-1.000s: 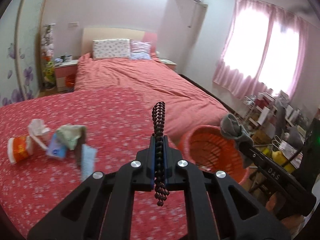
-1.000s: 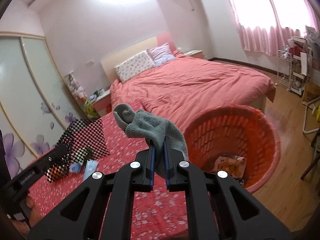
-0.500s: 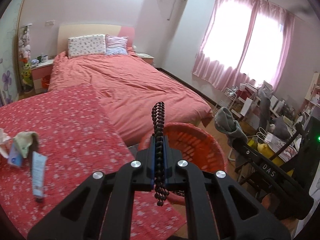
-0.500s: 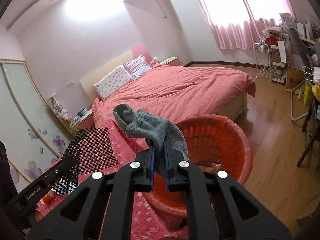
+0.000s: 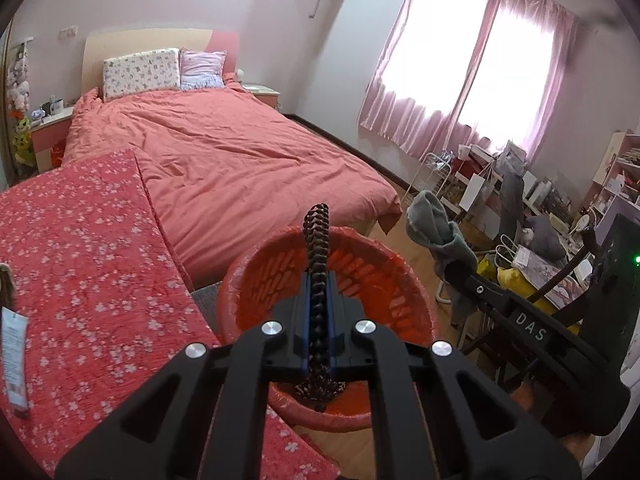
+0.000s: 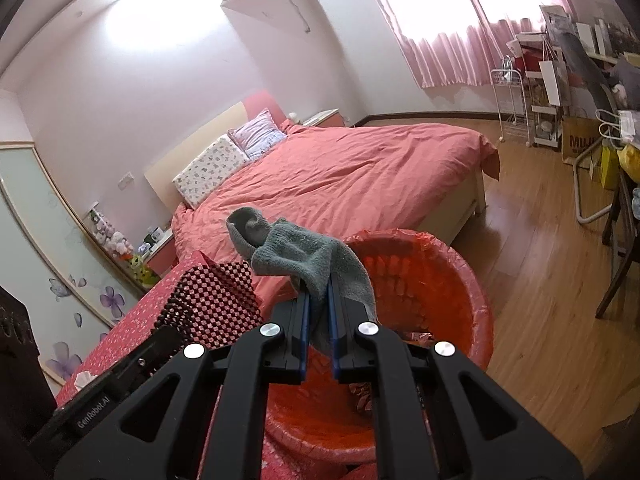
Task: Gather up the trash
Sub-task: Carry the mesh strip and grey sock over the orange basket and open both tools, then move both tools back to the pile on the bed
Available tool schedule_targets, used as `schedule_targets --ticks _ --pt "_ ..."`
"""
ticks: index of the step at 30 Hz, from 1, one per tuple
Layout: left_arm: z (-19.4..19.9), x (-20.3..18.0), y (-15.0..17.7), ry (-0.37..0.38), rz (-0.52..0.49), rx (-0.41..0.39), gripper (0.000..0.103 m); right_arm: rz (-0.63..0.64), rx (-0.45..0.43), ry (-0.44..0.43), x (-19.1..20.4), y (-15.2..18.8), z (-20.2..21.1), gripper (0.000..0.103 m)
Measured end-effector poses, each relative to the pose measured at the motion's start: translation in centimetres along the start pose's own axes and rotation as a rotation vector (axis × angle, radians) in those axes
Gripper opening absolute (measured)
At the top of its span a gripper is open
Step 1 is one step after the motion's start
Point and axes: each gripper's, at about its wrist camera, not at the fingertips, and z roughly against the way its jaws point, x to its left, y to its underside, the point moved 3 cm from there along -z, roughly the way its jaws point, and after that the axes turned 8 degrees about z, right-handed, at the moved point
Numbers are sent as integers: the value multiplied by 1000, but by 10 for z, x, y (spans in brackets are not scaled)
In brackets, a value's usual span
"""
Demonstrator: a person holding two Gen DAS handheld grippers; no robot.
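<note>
While over the orange basket (image 6: 460,292) | left tongs (image 5: 318,308) pinch black mesh (image 5: 317,240) (edge-on) | right tongs (image 6: 318,312) clamp grey sock (image 6: 296,252)

- Red flowered table (image 5: 92,264): a white tube (image 5: 14,356) lies at its left edge.
- Wooden floor (image 6: 540,280): the orange basket (image 5: 404,276) stands just off the table's right edge, beside the bed (image 5: 248,160).

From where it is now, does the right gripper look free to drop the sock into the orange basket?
Probably yes. The right gripper, shut on the grey sock, is above the basket, whose open mouth lies right below. The left gripper, holding a black mesh, sits off to the side.
</note>
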Motion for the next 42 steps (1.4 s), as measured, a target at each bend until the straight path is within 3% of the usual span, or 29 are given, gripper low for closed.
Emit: schedule_targets --ticks 7,11,13,18,20,23,26,31,42 --pt "-33 2 7 -13 5 57 9 -32 34 -11 -8 2 -12 10" --pt "-42 11 12 -39 9 80 33 -55 66 -21 -12 5 -19 22" --pt "-45 16 14 -56 11 85 34 -58 80 -22 -12 6 -22 32" --pt "-41 31 16 -100 22 85 37 -30 109 -5 -6 12 -21 35" --pt "-33 38 17 -137 13 70 47 -15 110 6 -3 14 -19 39" --pt "-16 51 21 -198 -1 44 53 26 105 38 4 15 -14 40" --pt "1 64 24 -264 -9 25 62 65 99 63 11 18 -9 49" --pt "35 96 30 -336 22 -6 64 120 111 63 27 26 -7 50" --pt "122 194 51 -504 176 -72 65 244 189 -59 111 61 -9 50"
